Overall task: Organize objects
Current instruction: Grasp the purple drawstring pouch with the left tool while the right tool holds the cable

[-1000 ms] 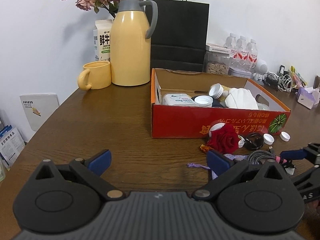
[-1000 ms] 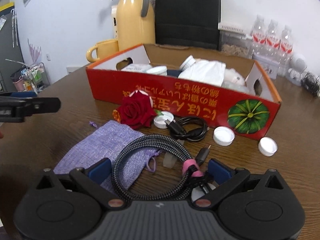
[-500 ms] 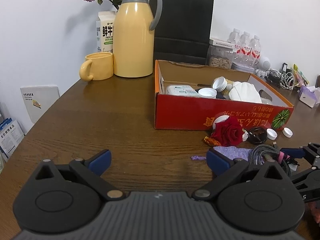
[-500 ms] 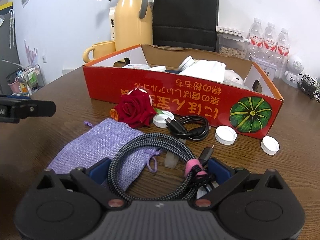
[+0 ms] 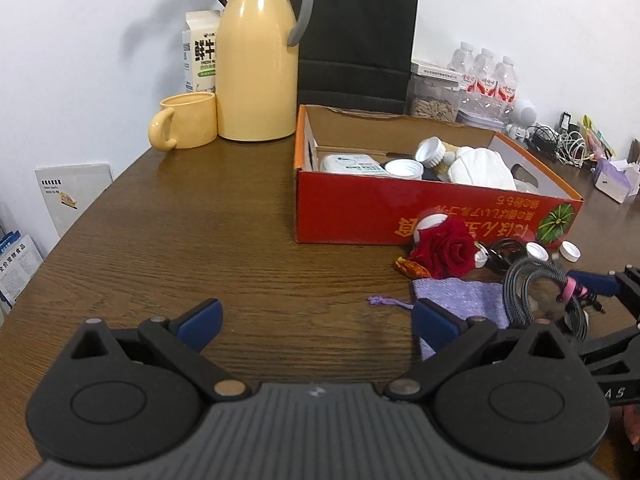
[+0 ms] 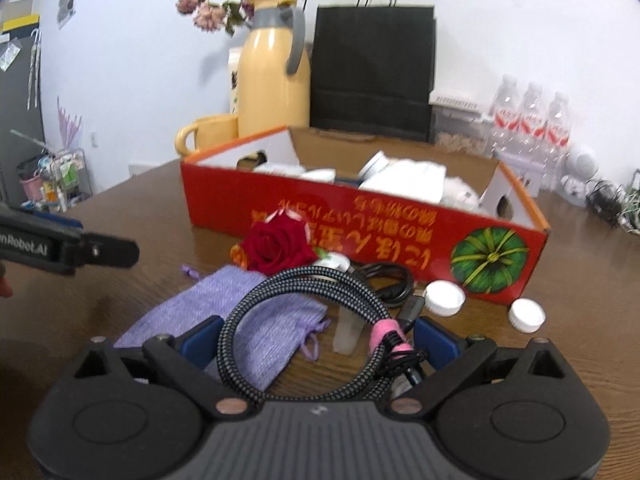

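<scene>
Our right gripper (image 6: 318, 338) has its fingers (image 6: 436, 340) closed in on the braided cable coil (image 6: 304, 312), pinching it w/ the pink tie (image 6: 384, 330) by the right finger. The coil looks lifted off the surface (image 6: 140, 232), prob. so it clears the red box (image 6: 360, 216) wall and drops in w/ the stuff already inside. It hangs above the purple pouch (image 6: 240, 320), near the box's front.

Our left gripper (image 5: 316, 324) is spread wide, nothing between the fingers (image 5: 200, 316), over bare surface (image 5: 200, 232) well apart from the clutter; seemingly parked to stay out of the way.

Loose bits along the box front: red rose (image 6: 280, 246), thin black cable (image 6: 390, 280), two white caps (image 6: 444, 298) (image 6: 526, 314), a clear piece under the coil. None block a straight lift; the box front wall is the main thing to clear, and the dangling plug end could snag it.

Behind: yellow thermos (image 5: 256, 64), mug (image 5: 186, 124), black bag (image 5: 356, 40), water bottles (image 5: 484, 76), not part of the sort, we'd guess.
</scene>
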A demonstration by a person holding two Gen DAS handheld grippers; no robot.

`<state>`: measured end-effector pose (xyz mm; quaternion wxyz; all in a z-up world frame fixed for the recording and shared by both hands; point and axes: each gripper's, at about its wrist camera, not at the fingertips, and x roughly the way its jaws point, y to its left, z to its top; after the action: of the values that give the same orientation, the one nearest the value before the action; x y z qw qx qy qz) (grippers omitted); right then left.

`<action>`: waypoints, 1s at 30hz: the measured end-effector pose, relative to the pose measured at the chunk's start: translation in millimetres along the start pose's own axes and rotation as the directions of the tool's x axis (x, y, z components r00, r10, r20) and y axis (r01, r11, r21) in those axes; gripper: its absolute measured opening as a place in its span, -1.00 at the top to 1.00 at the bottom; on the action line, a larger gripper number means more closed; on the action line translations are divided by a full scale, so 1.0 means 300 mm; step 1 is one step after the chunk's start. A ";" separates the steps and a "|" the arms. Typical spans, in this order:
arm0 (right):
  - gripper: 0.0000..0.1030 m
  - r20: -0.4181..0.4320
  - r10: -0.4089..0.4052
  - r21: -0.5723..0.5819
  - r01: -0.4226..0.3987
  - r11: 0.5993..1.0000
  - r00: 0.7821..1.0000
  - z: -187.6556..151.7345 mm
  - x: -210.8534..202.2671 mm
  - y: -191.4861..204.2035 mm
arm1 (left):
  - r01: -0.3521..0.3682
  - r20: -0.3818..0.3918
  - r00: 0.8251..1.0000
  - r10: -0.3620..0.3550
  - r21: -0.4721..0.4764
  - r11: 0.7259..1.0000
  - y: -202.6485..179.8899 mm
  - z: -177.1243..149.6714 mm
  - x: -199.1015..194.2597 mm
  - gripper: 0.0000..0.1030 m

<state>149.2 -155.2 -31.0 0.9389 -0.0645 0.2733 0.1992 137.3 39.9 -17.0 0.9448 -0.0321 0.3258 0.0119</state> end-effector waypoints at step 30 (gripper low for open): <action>-0.95 0.138 -0.116 0.090 0.104 0.990 0.984 -0.049 -0.112 -0.253 | 0.084 -0.187 0.981 -0.056 0.146 0.986 -0.352 -0.069 0.102 -1.00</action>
<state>147.1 -239.0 -24.4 0.9675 -0.0261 0.2093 0.1397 153.4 -66.9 -46.6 0.9105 0.0281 0.4097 -0.0495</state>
